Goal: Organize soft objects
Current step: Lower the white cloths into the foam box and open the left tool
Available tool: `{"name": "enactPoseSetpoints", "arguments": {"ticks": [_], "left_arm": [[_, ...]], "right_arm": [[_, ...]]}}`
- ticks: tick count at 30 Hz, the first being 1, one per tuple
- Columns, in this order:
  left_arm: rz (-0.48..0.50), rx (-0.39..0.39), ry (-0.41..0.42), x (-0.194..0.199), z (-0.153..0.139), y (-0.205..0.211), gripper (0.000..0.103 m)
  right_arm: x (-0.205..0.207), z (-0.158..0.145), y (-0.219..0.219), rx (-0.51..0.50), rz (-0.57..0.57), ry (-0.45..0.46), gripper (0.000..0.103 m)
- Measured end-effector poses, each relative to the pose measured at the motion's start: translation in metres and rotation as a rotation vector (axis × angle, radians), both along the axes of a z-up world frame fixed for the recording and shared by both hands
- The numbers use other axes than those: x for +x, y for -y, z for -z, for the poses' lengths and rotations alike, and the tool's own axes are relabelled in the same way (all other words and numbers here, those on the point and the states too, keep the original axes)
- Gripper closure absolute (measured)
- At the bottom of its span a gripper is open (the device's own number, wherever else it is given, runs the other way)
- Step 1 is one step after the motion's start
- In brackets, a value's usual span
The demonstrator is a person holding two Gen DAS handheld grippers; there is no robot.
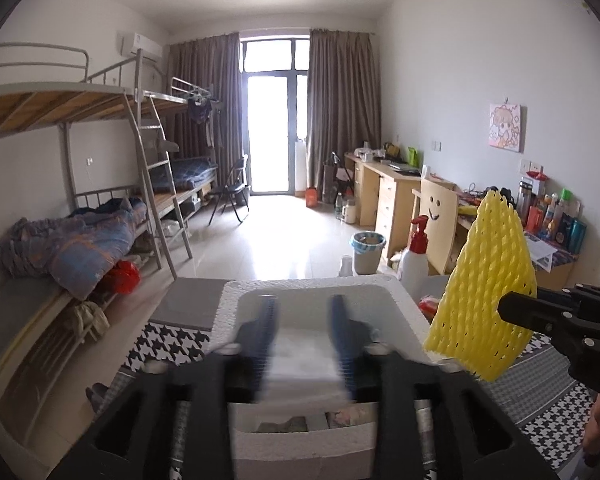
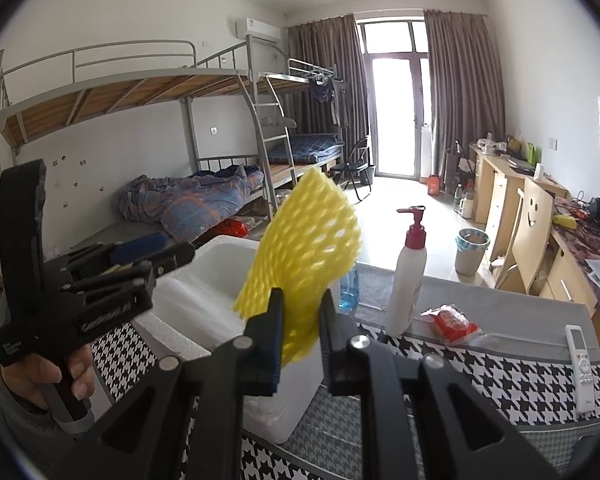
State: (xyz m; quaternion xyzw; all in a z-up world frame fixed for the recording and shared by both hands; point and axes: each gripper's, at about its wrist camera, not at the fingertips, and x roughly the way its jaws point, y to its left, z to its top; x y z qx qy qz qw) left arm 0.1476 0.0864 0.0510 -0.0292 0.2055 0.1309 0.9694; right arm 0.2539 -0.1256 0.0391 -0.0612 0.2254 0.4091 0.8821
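Note:
My right gripper point(image 2: 302, 304) is shut on the lower end of a yellow foam fruit net point(image 2: 312, 240), which stands up from its fingers just right of a white foam box point(image 2: 228, 252). The left wrist view has the same net point(image 1: 484, 292) in the right gripper point(image 1: 512, 308) beside the box point(image 1: 228, 304). My left gripper point(image 1: 303, 312) hangs over the box's opening with its blue pads apart. A white foam sheet point(image 1: 300, 364) lies in the box below them, untouched by the pads. A hand holds the left gripper point(image 2: 172, 254) at the left of the right wrist view.
The box sits on a houndstooth cloth point(image 2: 500, 372) over the table. To the right of the box stand a white pump bottle point(image 2: 408, 288) and a blue bottle point(image 2: 348, 288). A red packet point(image 2: 452, 322) and a remote point(image 2: 582, 364) lie further right. Bunk beds stand left, desks right.

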Motion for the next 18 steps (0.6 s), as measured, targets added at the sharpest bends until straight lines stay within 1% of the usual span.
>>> {"name": "enactPoseSetpoints", "arguments": {"ticks": [1,2,4,5,7,9,10,12,18], "left_arm": [[0.003,-0.004,0.004,-0.001,0.0,0.0,0.04],[0.004,-0.007,0.008,-0.002,0.0,0.0,0.035],[-0.002,-0.006,0.015,-0.003,0.0,0.0,0.023],[-0.006,-0.001,0.019,-0.004,0.0,0.0,0.02],[-0.015,0.01,0.033,-0.005,-0.001,-0.001,0.01],[-0.028,0.013,0.047,-0.007,-0.002,-0.003,0.005],[-0.031,0.011,0.05,-0.008,-0.002,-0.004,0.005],[-0.038,0.002,0.049,-0.009,-0.002,-0.009,0.005],[-0.066,0.006,0.06,-0.017,-0.005,-0.019,0.005]], "right_arm": [[0.0,0.0,-0.001,-0.001,0.0,0.0,0.084],[0.0,0.0,-0.001,0.0,-0.001,-0.001,0.084],[-0.001,0.0,-0.003,-0.002,-0.003,0.001,0.084],[-0.001,0.0,-0.004,-0.003,-0.006,0.001,0.084],[-0.001,0.0,-0.006,-0.002,-0.01,0.001,0.084],[-0.001,0.0,-0.009,-0.002,-0.015,-0.002,0.084],[0.0,0.0,-0.011,0.0,-0.02,-0.006,0.084],[-0.001,0.0,-0.014,-0.001,-0.027,-0.004,0.084],[-0.006,-0.002,-0.027,-0.004,-0.046,0.007,0.084]]}}
